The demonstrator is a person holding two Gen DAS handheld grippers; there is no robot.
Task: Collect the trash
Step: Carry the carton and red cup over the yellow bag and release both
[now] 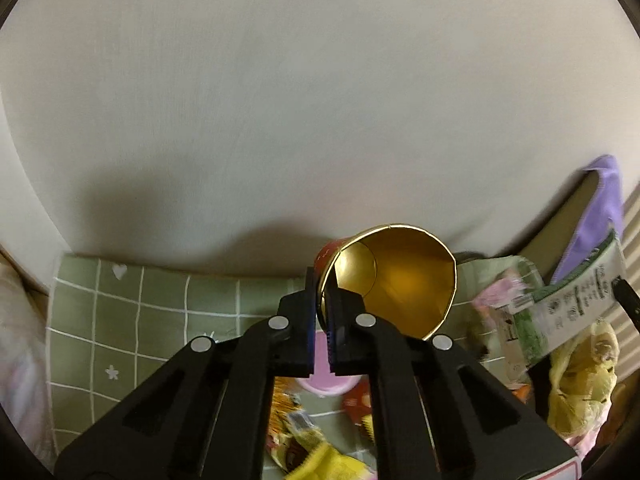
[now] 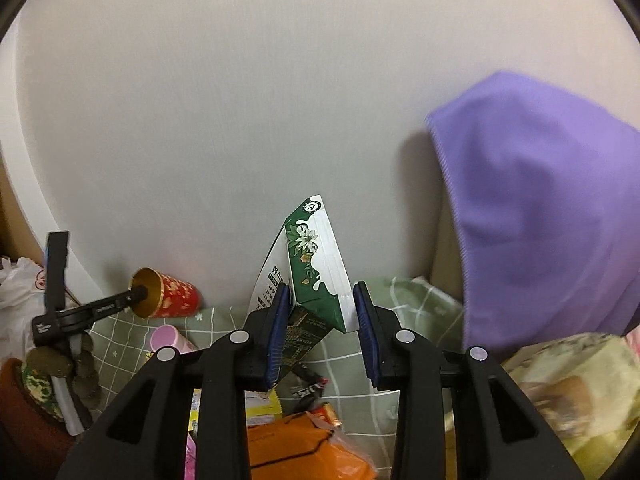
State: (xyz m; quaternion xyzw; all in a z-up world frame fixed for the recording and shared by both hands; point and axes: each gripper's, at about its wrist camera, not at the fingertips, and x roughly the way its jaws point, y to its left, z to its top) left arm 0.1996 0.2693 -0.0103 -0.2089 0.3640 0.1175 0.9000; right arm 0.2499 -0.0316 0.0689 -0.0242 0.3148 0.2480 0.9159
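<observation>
The left gripper is clamped on the rim of a red paper cup with a gold lining — one finger inside, one outside — holding it tipped on its side, clear of the green checked cloth, near the cloth's back edge by the wall. The right gripper has its blue pads pressed on a flattened green-and-white milk carton, which stands upright between them. Snack wrappers and a pink cup lie on the cloth below; a purple cloth hangs at the right edge.
</observation>
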